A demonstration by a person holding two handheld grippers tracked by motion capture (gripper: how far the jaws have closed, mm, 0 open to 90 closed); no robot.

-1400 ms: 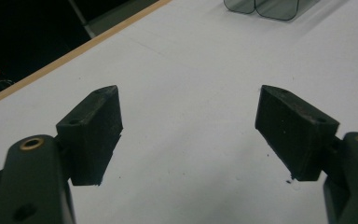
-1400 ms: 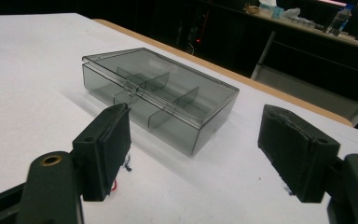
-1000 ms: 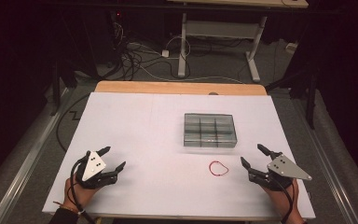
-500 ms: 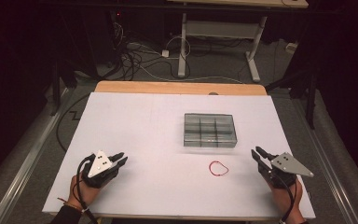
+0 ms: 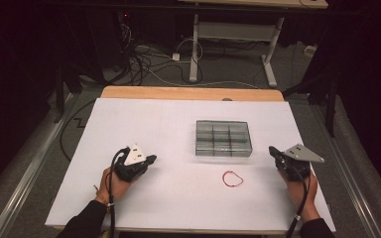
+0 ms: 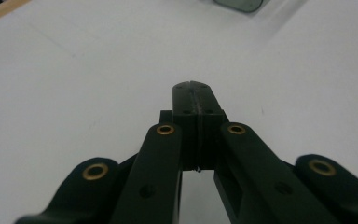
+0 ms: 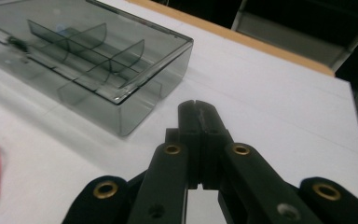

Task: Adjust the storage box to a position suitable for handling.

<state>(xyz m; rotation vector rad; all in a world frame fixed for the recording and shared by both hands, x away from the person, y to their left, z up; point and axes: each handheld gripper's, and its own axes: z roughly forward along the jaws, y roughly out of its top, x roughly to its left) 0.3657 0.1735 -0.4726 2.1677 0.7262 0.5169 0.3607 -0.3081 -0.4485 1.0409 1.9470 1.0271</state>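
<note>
A second ago both claws gaped wide; now each has just been closing and stands pressed tight with nothing between its jaws. The left claw (image 5: 151,159) has also travelled across the white table (image 5: 144,124), from near the left front edge inward toward the middle, ending closer to the clear compartment box (image 5: 223,138). The right claw (image 5: 273,150) has slid a little farther from the red rubber band (image 5: 232,179), out toward the table's right edge, with its tip turned up toward the box's right end.
</note>
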